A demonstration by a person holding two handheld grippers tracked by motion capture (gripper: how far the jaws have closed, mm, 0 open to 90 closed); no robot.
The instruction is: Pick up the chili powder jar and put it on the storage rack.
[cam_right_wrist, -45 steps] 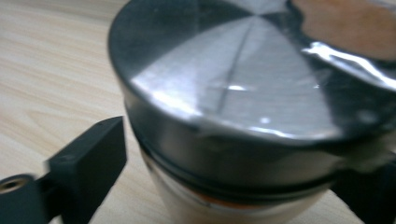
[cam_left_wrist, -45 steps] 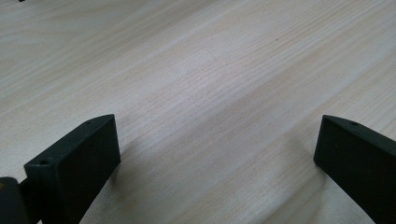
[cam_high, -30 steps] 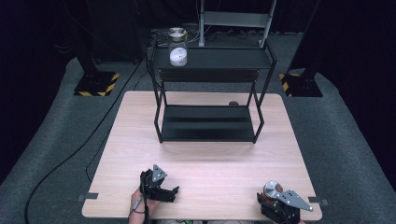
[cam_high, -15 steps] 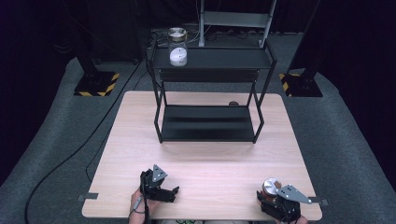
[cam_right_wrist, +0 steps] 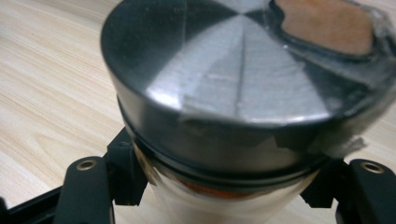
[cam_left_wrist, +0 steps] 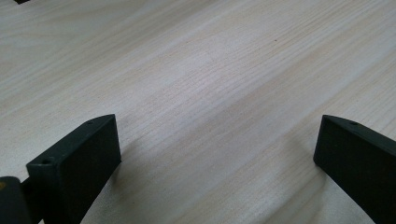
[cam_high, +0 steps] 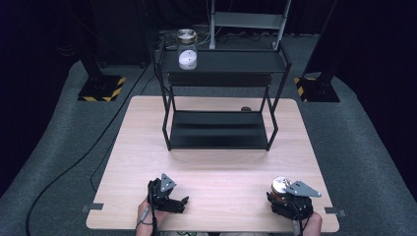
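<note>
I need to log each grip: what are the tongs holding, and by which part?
The right tongs hold a metal-lidded jar by its body just below the lid. The left tongs hold nothing.

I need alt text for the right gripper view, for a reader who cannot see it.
A glass jar with a round brushed-metal lid stands close up, clamped between the black jaws of the right gripper. Clear tape crosses the lid. A light wooden table lies behind.

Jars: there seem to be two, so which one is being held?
The metal-lidded jar at the table's near edge, clamped in the right gripper. The other jar stands untouched on the rack's top shelf.
</note>
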